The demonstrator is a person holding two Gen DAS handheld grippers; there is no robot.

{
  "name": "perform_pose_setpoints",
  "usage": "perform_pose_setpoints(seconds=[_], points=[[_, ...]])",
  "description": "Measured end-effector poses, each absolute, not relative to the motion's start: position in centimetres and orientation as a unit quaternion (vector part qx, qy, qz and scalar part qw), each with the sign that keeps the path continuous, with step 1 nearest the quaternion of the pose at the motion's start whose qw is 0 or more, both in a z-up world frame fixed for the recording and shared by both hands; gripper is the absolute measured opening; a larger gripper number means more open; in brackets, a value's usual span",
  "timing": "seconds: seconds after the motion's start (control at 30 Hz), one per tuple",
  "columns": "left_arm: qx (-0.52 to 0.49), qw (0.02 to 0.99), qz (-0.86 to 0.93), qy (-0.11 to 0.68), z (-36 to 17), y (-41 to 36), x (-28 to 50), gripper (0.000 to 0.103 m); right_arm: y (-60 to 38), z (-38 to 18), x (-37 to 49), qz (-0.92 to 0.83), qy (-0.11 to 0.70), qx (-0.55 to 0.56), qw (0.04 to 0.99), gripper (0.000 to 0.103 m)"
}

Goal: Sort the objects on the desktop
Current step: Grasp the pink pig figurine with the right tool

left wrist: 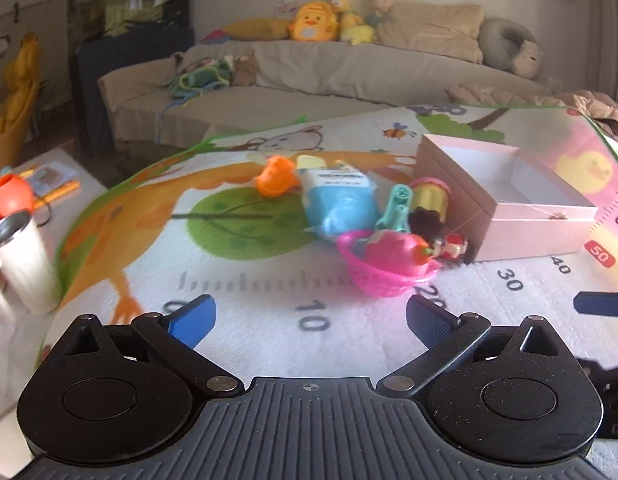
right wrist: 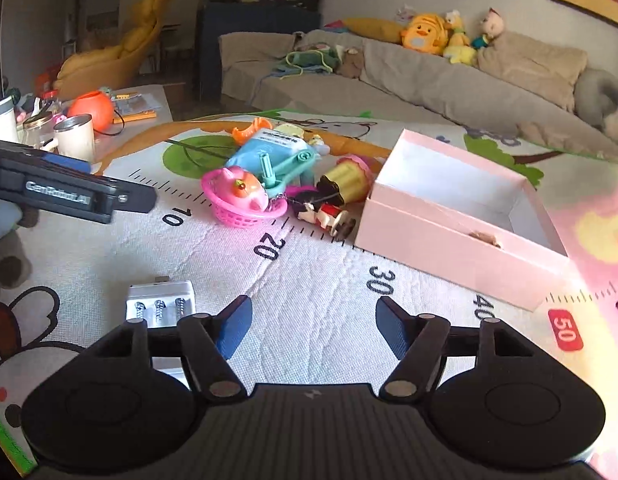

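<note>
A: Between the left claw [left wrist: 309,316]'s spread fingers there is only printed mat [left wrist: 245,360]; it grips nothing.

B: The right claw [right wrist: 313,326]?

A: Also released (a white battery charger [right wrist: 160,300] lies just beside its left finger). Farther ahead the toys cluster: pink basket [right wrist: 245,200], blue packet [right wrist: 265,148], small doll [right wrist: 323,212] near the open pink box [right wrist: 449,240].

Lying on the printed play mat [right wrist: 317,304] are one open pink cardboard box [right wrist: 441,236], one pink plastic basket [right wrist: 245,210], one blue soft packet [right wrist: 265,146], one teal plastic clip [right wrist: 285,170], one orange plastic toy [right wrist: 251,128], one yellow cupcake-shaped toy [right wrist: 347,178], one small dark-haired doll figure [right wrist: 323,212] and one white battery holder [right wrist: 161,300]. Showing on the sofa are three plush toys [right wrist: 425,34].
</note>
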State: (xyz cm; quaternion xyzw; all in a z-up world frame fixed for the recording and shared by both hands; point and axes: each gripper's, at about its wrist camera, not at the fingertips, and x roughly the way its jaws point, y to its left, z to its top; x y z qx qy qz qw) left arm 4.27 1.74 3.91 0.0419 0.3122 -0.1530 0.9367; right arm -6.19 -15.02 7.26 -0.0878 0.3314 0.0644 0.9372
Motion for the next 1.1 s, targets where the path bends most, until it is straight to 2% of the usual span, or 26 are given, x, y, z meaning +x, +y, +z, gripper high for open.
perform_pose_setpoints(seconds=[0.17, 0.2, 0.23, 0.27, 0.3, 0.33, 0.4, 0.5, 0.53, 0.63, 0.73, 0.87, 1.07, 1.1], points=[[0.073, 0.928, -0.153, 0.331, 2.5, -3.3, 8.3, 0.103, -15.1, 6.8, -7.7, 0.099, 0.334, -0.07, 0.935, 0.074], [0.075, 0.928, -0.159, 0.329, 2.5, -3.5, 8.5, 0.096, -14.9, 7.0, -8.0, 0.106, 0.329, -0.068, 0.936, 0.074], [0.07, 0.926, -0.176, 0.328, 2.6, -3.4, 8.4, 0.083, -14.8, 7.1, -8.4, 0.112, 0.323, -0.07, 0.937, 0.076], [0.064, 0.924, -0.188, 0.328, 2.9, -3.1, 8.2, 0.078, -14.7, 7.3, -8.7, 0.116, 0.317, -0.073, 0.939, 0.078], [0.064, 0.926, -0.187, 0.323, 3.3, -2.7, 8.0, 0.067, -14.5, 7.4, -9.0, 0.118, 0.312, -0.077, 0.94, 0.08], [0.065, 0.929, -0.189, 0.312, 4.1, -2.3, 7.7, 0.052, -14.4, 7.4, -9.1, 0.119, 0.308, -0.081, 0.941, 0.083], [0.07, 0.942, -0.174, 0.28, 5.9, -1.4, 7.4, 0.043, -14.2, 7.3, -9.0, 0.125, 0.308, -0.083, 0.939, 0.085], [0.053, 0.957, -0.13, 0.256, 8.2, 0.8, 7.9, 0.047, -13.5, 7.1, -8.3, 0.126, 0.314, -0.077, 0.938, 0.085], [0.049, 0.958, -0.113, 0.258, 8.6, 1.6, 8.1, 0.058, -13.2, 7.1, -8.2, 0.129, 0.311, -0.075, 0.938, 0.085], [0.053, 0.958, -0.083, 0.269, 7.9, 3.6, 7.9, 0.079, -11.9, 7.6, -8.4, 0.142, 0.295, -0.083, 0.941, 0.085], [0.053, 0.95, -0.079, 0.298, 6.0, 5.3, 7.0, 0.086, -11.0, 8.7, -7.7, 0.133, 0.275, -0.107, 0.946, 0.083], [0.045, 0.942, -0.087, 0.322, 3.6, 6.6, 5.4, 0.094, -10.6, 11.2, -3.2, 0.134, 0.27, -0.085, 0.949, 0.063], [0.058, 0.93, -0.127, 0.339, 2.2, 6.9, 3.9, 0.097, -8.5, 9.8, 5.9, 0.153, 0.326, -0.057, 0.931, 0.062], [0.059, 0.929, -0.135, 0.339, 2.2, 6.9, 3.7, 0.098, -8.2, 9.2, 7.0, 0.153, 0.346, -0.055, 0.924, 0.057]])
